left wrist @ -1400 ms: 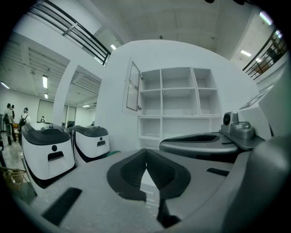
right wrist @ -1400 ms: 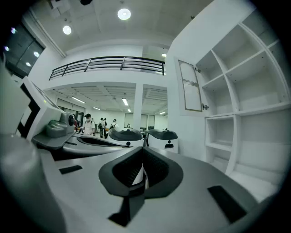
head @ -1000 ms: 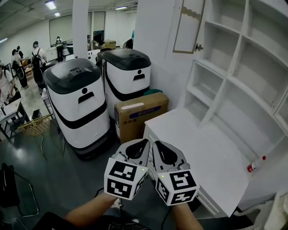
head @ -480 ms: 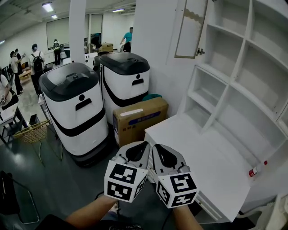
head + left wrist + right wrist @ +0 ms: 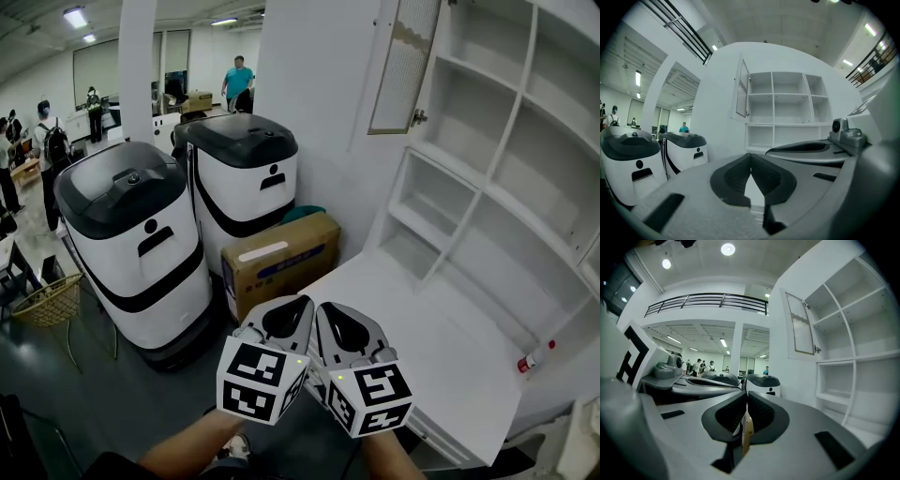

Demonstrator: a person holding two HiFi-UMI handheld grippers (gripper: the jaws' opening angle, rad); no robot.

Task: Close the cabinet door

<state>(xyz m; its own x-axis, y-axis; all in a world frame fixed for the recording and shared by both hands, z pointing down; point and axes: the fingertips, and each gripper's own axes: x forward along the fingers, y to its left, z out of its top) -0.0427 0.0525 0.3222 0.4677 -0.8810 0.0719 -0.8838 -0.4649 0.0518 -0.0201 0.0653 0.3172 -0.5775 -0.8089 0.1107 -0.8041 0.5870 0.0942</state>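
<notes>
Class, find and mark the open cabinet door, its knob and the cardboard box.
cabinet door (image 5: 405, 66), head view, middle of its panel
door knob (image 5: 419, 116), head view, on the knob's head
cardboard box (image 5: 291, 272), head view, its front face

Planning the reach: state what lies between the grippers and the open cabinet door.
Head view: only a bare corner of the white counter lies between left gripper, right gripper and cabinet door; the cardboard box stands off left.

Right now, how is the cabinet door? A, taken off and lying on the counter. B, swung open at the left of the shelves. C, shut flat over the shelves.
B: the cabinet door stands swung out at the left edge of the shelves, leaving them uncovered.
</notes>
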